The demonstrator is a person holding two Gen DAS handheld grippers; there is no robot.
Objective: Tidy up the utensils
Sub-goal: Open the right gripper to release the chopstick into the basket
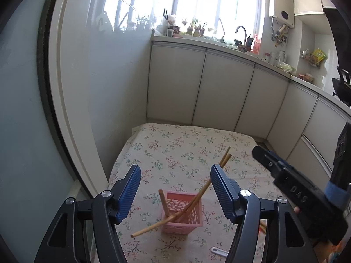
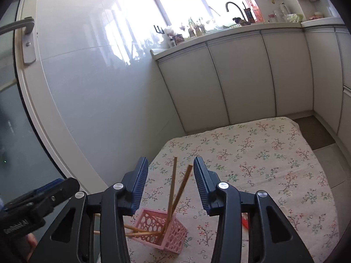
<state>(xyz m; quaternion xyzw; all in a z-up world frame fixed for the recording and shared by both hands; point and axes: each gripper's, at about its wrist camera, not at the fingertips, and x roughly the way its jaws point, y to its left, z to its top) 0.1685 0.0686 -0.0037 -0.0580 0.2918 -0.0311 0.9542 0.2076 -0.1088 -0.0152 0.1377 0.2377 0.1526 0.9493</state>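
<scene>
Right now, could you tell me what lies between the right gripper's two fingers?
In the right wrist view, two wooden chopsticks stand between the fingers of the right gripper, touching neither and leaning out of the pink basket.

Pink basket (image 2: 163, 230): moulded plastic, perforated lattice walls, dull sheen. Chopsticks (image 2: 173, 188) I read as bare wood or bamboo, matt tan. Tablecloth (image 2: 263, 157): woven cloth, floral print, matt, slightly rumpled at the edges. My left gripper (image 1: 175, 190) and right gripper (image 2: 170, 188): black matt plastic arms, ribbed blue rubbery pads, bright metal pivot screws. Wall panel (image 2: 98, 76) glossy, mirror-like. Cabinet doors (image 1: 223, 87) smooth, satin. Door handle (image 2: 24, 30) brushed metal.
</scene>
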